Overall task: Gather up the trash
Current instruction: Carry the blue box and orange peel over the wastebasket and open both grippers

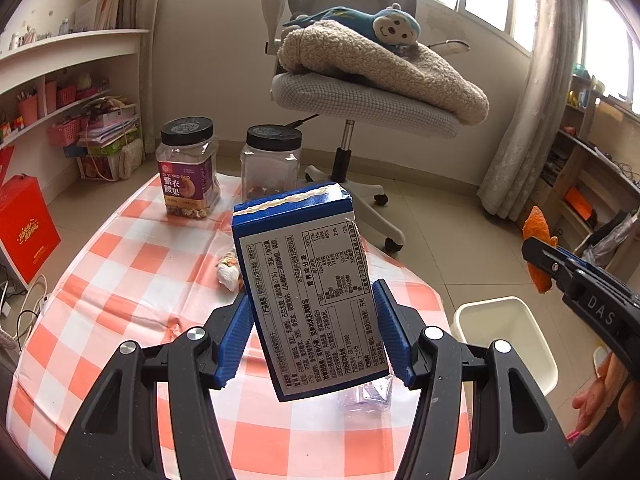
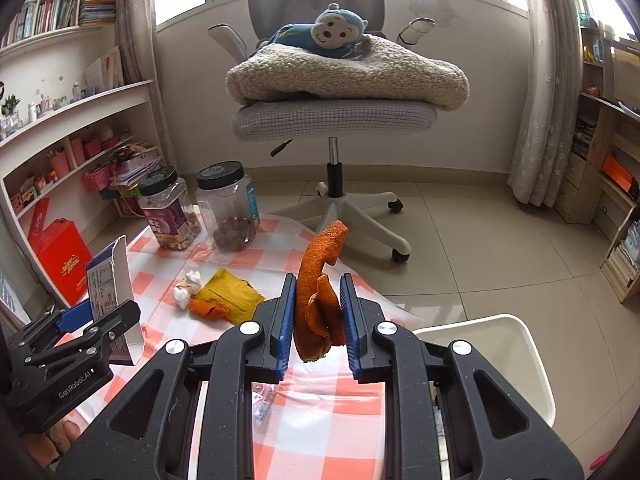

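My left gripper [image 1: 314,336] is shut on a blue and white carton box [image 1: 308,288] and holds it above the checkered table [image 1: 120,280]. The box also shows at the left of the right wrist view [image 2: 110,276]. My right gripper [image 2: 318,320] is shut on an orange peel [image 2: 318,292], held above the table edge; the peel also shows in the left wrist view [image 1: 538,248]. A white bin [image 2: 520,360] stands on the floor right of the table, also in the left wrist view [image 1: 504,336]. On the table lie a crumpled white tissue [image 2: 187,288], a yellow wrapper [image 2: 230,294] and another peel piece [image 2: 208,310].
Two black-lidded jars [image 1: 188,168] [image 1: 272,164] stand at the table's far edge. A clear plastic wrapper [image 1: 366,394] lies under the box. An office chair [image 2: 340,120] with a blanket and plush monkey stands beyond. Shelves line both walls; a red bag [image 1: 24,228] sits left.
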A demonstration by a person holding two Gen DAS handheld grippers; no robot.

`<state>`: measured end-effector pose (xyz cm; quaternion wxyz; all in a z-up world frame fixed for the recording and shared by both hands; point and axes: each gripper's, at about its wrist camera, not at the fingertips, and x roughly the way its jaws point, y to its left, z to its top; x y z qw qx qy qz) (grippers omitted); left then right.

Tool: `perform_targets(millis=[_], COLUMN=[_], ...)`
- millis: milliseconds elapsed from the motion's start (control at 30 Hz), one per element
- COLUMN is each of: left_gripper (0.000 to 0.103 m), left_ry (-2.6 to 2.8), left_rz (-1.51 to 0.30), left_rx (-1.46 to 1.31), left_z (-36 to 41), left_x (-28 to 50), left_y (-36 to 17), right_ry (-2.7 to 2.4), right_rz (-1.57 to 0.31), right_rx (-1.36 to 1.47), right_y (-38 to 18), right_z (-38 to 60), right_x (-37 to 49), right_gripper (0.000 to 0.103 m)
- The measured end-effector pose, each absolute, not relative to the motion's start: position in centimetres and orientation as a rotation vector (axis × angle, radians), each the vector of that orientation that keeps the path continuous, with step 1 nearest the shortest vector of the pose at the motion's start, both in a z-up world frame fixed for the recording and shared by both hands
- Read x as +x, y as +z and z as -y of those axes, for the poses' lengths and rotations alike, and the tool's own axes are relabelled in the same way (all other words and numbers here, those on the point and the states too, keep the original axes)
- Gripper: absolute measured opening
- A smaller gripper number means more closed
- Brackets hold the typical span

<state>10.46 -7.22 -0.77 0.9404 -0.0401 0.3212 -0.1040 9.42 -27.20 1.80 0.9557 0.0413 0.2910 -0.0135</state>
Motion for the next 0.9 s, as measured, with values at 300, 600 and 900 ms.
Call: perform_targets(millis=[300, 600, 900], left_gripper=[0.058, 0.058, 0.058], left_ry=[-0.259, -0.339, -0.447], left_rz=[-0.691, -0.708, -0.734], left_rx=[-0.051, -0.007, 0.021], left_z=[11.0, 16.9, 24.4], left_x=[10.0, 9.7, 9.3], left_y=[-2.0, -2.0, -1.9], right_ry=[-0.179, -0.360, -0.540], right_rz=[-0.622, -0.636, -0.589], right_rx=[0.154, 0.196, 0.238], right_y=[1.0, 0.8, 1.6], right_z=[33.7, 39.7, 45.1], right_x=[8.4, 6.6, 4.2], right_gripper=[0.021, 0.067, 0.096])
